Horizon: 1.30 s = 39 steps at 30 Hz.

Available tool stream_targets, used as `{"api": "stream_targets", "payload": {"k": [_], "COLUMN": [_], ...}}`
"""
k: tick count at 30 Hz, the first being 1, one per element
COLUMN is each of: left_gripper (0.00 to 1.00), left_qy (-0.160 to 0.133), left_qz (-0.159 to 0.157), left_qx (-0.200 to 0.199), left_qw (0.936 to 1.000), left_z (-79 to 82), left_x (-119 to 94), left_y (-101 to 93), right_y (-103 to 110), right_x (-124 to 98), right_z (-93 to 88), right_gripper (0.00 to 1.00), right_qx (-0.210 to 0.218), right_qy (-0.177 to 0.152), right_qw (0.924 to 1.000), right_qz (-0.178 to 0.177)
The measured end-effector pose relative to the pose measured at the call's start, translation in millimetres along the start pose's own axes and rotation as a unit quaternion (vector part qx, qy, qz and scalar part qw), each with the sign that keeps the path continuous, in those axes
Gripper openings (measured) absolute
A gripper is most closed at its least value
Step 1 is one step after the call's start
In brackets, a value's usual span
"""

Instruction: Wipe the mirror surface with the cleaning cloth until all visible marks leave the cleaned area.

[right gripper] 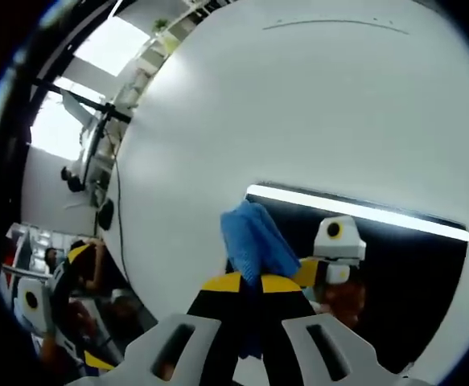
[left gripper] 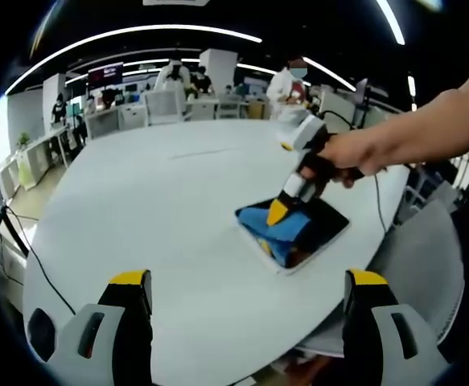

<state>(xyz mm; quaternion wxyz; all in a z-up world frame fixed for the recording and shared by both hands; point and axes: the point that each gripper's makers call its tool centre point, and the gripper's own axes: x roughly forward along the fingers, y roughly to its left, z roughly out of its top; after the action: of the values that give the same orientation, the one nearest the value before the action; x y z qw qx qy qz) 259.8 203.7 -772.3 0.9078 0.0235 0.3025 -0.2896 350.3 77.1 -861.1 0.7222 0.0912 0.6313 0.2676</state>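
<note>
A rectangular mirror [left gripper: 322, 225] with a white frame lies flat on the round white table [left gripper: 154, 209], toward its right side. A blue cleaning cloth [left gripper: 278, 229] rests on the mirror's left part. My right gripper [left gripper: 278, 213], held by a person's hand, presses down on the cloth, shut on it. In the right gripper view the blue cloth [right gripper: 254, 241] bunches between the yellow-tipped jaws of my right gripper [right gripper: 250, 283] over the dark mirror [right gripper: 403, 273], which reflects the gripper. My left gripper [left gripper: 248, 281] hovers open above the table's near edge, short of the mirror, holding nothing.
Desks, chairs and several people [left gripper: 178, 76] stand beyond the table's far side. A black cable [left gripper: 33, 257] hangs off the table's left edge. A grey chair [left gripper: 423, 257] sits at the right, near the mirror. My left gripper [right gripper: 49, 297] appears beyond the table rim.
</note>
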Motion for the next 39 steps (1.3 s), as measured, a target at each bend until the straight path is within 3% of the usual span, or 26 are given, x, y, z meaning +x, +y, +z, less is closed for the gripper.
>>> {"api": "stream_targets", "payload": {"k": [12,39], "left_gripper": [1.0,1.0], "left_qy": [0.002,0.006], "left_qz": [-0.006,-0.016], "left_qx": [0.005,0.016], "left_qw": [1.0,0.9997], "left_z": [3.2,11.2], "left_x": [4.3,19.3], "left_y": [-1.4,-11.4], "right_y": [-28.7,-65.2], "right_x": [-8.5,-28.1], "right_z": [-1.7,-12.8], "right_gripper": [0.01,0.01], "right_qx": [0.014,0.034], "right_qy": [-0.004,-0.016], "right_qw": [0.9998,0.9992], "right_qz": [-0.013,-0.013]}}
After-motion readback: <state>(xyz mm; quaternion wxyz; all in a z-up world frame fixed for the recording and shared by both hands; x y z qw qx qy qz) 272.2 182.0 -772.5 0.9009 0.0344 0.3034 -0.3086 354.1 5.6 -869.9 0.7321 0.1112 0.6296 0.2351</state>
